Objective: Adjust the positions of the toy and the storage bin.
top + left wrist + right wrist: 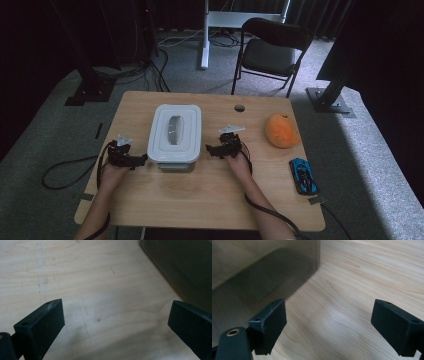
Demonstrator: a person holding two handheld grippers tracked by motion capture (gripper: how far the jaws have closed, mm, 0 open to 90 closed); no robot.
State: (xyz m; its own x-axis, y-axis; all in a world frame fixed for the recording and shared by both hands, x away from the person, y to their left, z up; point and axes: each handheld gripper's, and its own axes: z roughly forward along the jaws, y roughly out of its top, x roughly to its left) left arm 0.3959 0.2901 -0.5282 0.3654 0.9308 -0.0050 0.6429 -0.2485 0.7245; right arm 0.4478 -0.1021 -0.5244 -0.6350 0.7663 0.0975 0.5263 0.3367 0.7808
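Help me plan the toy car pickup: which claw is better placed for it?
Right. The right claw sits between the lidded white container and the blue toy car; the left claw is beyond the container.

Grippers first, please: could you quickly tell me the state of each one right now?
Left gripper: open, holding nothing, beside the white container.
Right gripper: open, holding nothing, at the container's other side.

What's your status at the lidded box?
Left gripper open, right gripper open, flanking the white lidded box. Lid on, untouched. Orange and blue toy car off right, nothing in the way.
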